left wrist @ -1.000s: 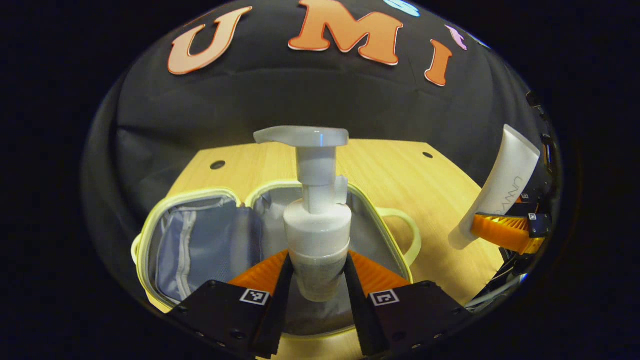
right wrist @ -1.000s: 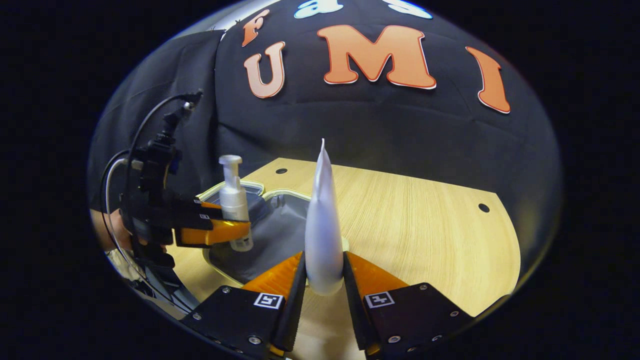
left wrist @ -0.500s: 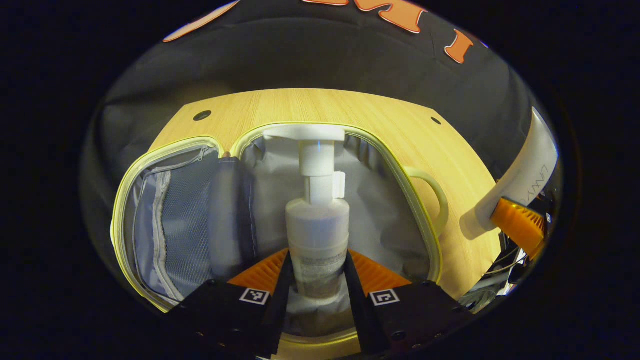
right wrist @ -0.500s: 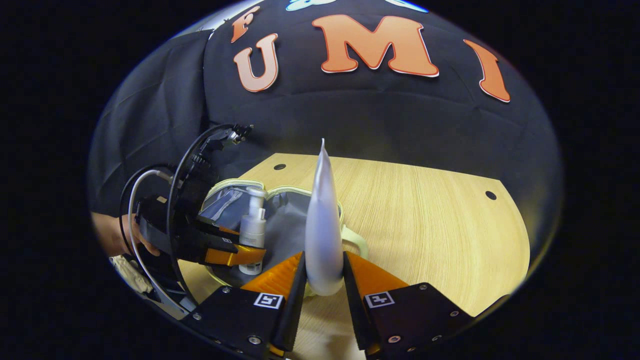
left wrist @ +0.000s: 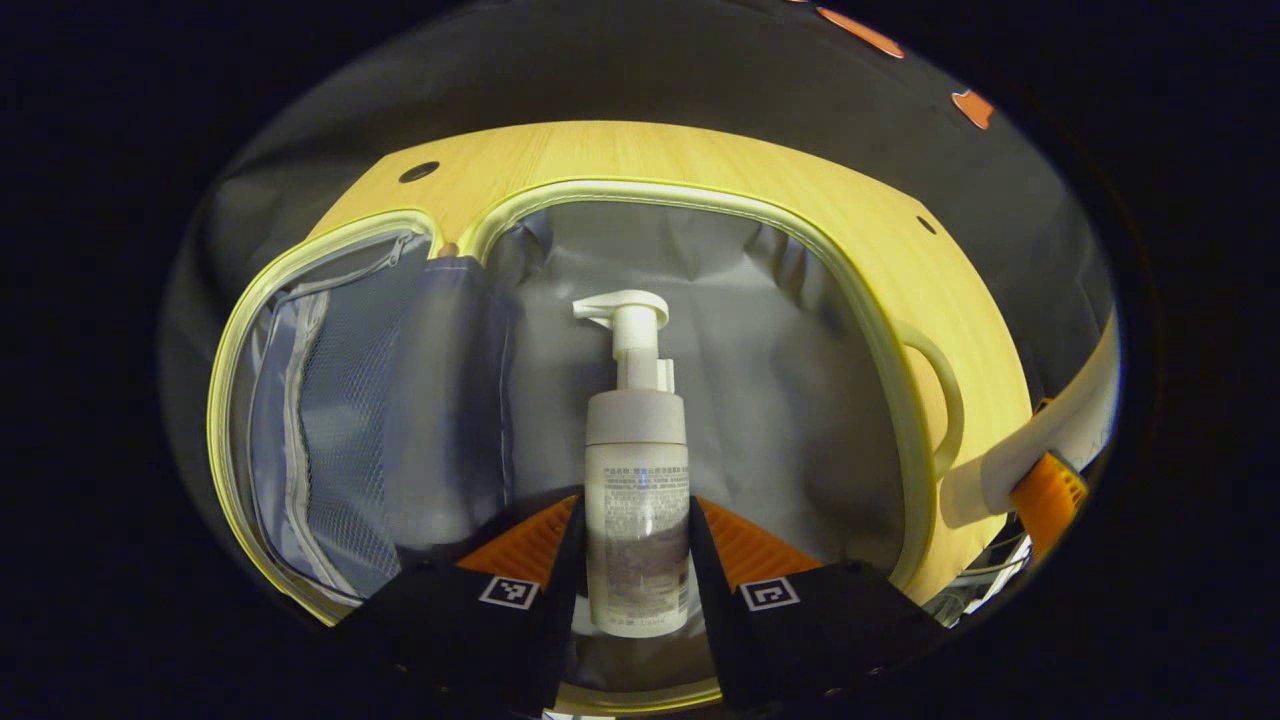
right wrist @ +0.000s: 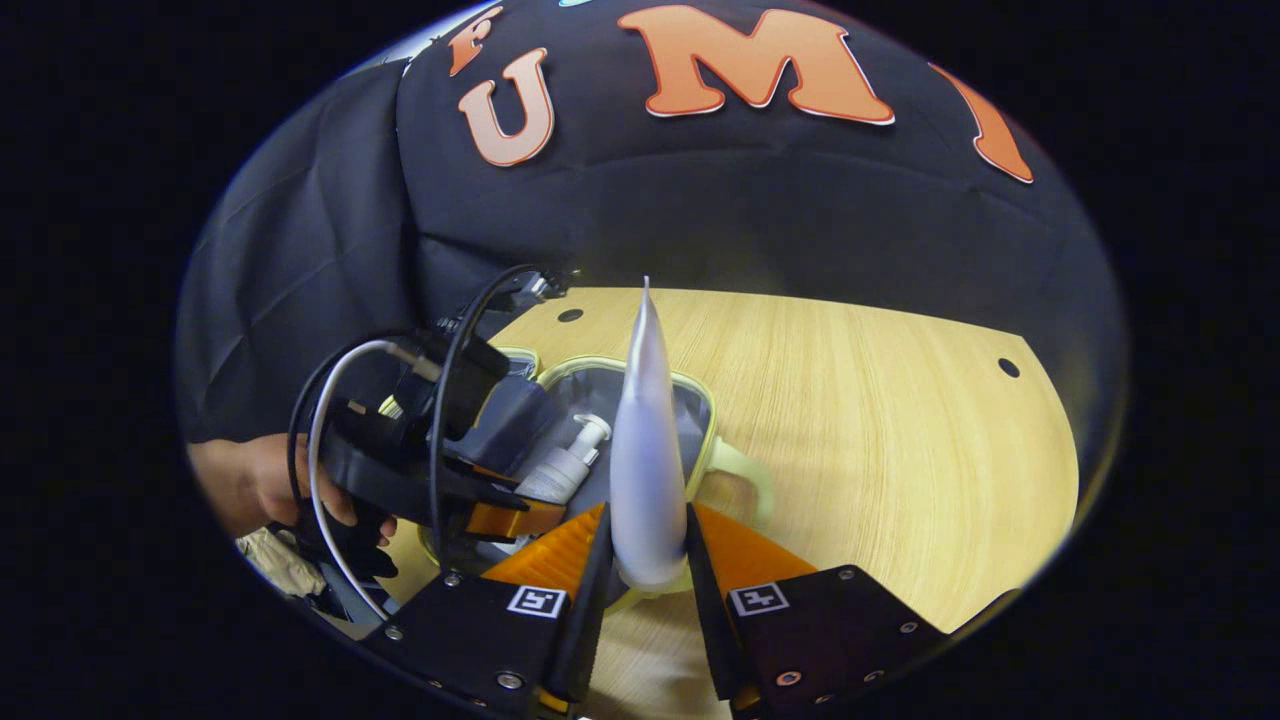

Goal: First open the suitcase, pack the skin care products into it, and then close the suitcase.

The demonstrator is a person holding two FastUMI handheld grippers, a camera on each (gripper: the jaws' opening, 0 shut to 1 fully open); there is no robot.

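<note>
On the wooden table (right wrist: 880, 420), the suitcase (left wrist: 905, 420) is laid open, its grey lining exposed, a mesh zip pocket (left wrist: 320, 420) lining the lid half and a pale handle (left wrist: 945, 400) projecting from the rim.

Item one: pump bottle (left wrist: 637, 500). It is now laid well down inside the main compartment, pump head pointing away, where a second ago it was held upright above the rim. The left gripper (left wrist: 637, 590) is seen with a finger at either side of the bottle's lower body; whether both still press on it, or the grip has been eased, cannot be told. In the right gripper view the bottle (right wrist: 565, 470) is shown tilted low into the case beside a hand (right wrist: 260, 480).

Item two: white tube (right wrist: 648, 480). It is clamped upright by its cap end between both fingers of the right gripper (right wrist: 648, 600), held just beside the case, not yet packed.

Status: opening is judged done; the first product is nearly deposited; tube and closing remain.
</note>
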